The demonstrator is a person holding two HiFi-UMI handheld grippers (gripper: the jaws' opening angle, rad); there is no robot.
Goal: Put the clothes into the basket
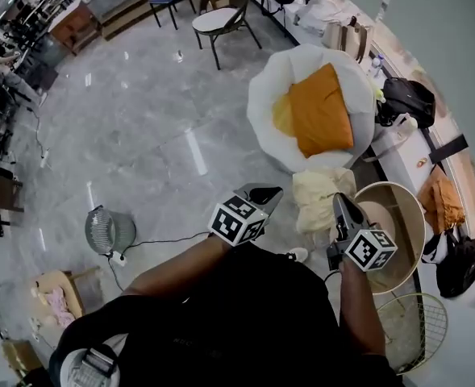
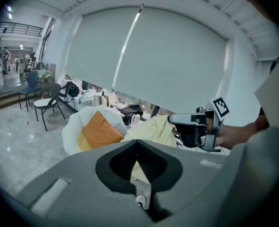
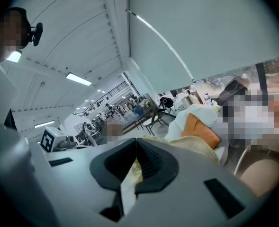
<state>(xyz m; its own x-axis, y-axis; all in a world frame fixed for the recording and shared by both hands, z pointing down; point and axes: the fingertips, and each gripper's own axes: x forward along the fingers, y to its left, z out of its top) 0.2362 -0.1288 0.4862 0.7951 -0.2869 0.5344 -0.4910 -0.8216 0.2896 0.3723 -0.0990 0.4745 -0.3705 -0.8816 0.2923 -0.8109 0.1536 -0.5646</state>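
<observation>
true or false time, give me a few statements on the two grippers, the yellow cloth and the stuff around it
1. The left gripper and right gripper are both shut on the pale yellow garment. True.
2. The garment lies inside the round basket. False: it hangs from the grippers beside it.
3. An orange cushion lies on the white chair. True.
4. The chair is bare. False: the cushion is on it.
</observation>
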